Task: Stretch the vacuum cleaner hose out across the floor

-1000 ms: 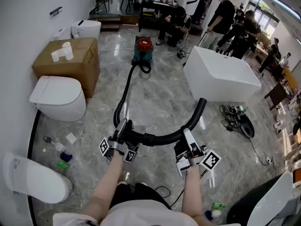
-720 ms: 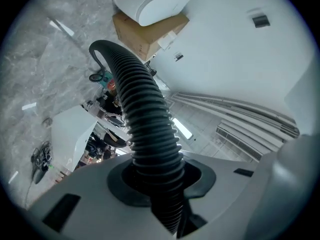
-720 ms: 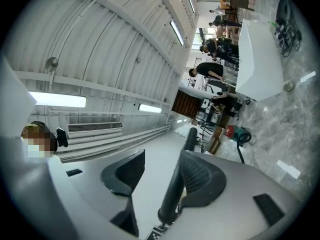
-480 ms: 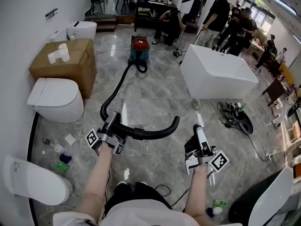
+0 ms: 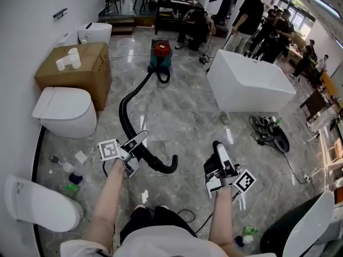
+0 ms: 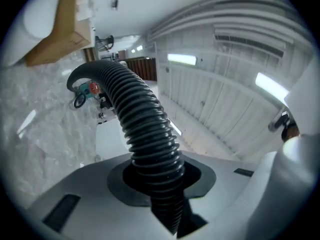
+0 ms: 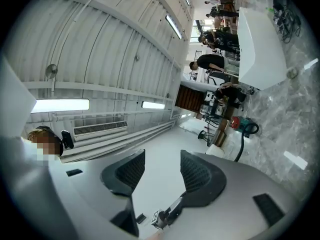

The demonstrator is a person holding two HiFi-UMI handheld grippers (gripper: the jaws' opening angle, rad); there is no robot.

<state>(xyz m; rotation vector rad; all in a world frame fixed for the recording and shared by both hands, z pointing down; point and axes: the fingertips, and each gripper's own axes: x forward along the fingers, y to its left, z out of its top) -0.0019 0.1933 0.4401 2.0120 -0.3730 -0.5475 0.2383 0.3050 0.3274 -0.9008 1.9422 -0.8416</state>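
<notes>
Right tool (image 5: 217,148) released, hose (image 5: 122,114) — in left tool (image 5: 140,138)

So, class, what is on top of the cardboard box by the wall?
White rolls lie on top of the cardboard box. Its inside cannot be seen.

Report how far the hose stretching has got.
Done: the black ribbed hose runs from the red-and-green vacuum cleaner across the grey floor. In hand: the left tongs clamp it near its free end; the right tongs are open, empty. Left: it bows and its end curls, so straighten it.
</notes>
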